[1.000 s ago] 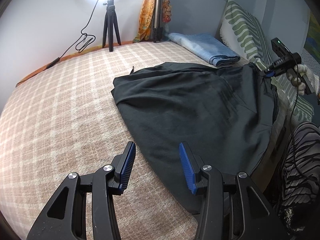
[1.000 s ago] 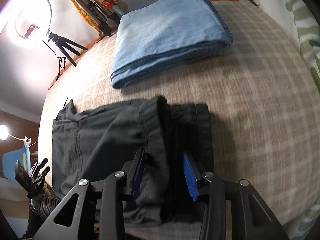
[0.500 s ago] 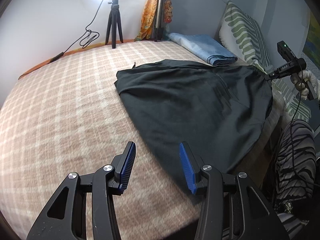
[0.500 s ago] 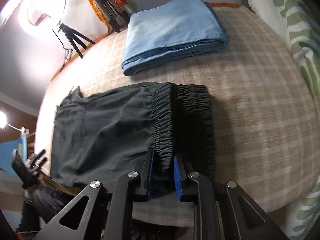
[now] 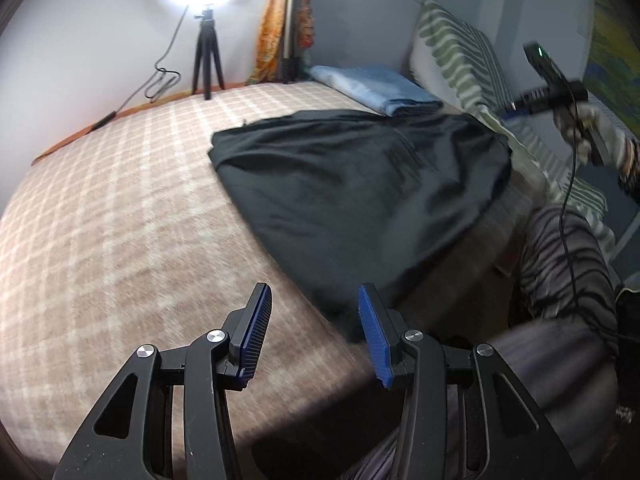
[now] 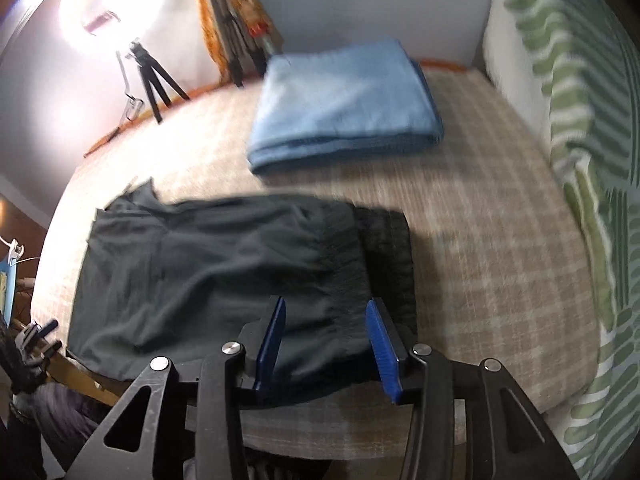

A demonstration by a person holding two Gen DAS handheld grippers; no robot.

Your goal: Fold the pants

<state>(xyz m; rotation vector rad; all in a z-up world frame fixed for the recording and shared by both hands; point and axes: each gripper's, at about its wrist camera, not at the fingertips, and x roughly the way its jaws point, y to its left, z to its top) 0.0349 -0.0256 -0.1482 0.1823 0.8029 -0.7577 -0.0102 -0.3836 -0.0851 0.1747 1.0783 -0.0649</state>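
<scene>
Black pants point(image 5: 360, 184) lie spread on the checked bedspread point(image 5: 120, 220), folded once; their near edge hangs over the bed's front edge. In the right wrist view the pants point(image 6: 224, 272) show their gathered waistband point(image 6: 384, 248) on the right. My left gripper point(image 5: 316, 320) is open and empty, above the bed's front edge just short of the pants' near corner. My right gripper point(image 6: 326, 334) is open, raised above the waistband end with cloth below the gap. It also shows in the left wrist view point(image 5: 540, 100), lifted off the pants.
A folded blue garment point(image 6: 344, 100) lies at the back of the bed. A green striped pillow point(image 6: 580, 140) stands along the right. A ring light on a tripod point(image 5: 206, 40) and an orange cloth point(image 5: 276, 36) stand by the wall. The person's striped legs point(image 5: 560, 300) are at the bed's front.
My right gripper was shut on the waistband half a second ago; it has opened, let go and lifted away. The pants settled flatter on the bed. My left gripper drew back toward the front edge.
</scene>
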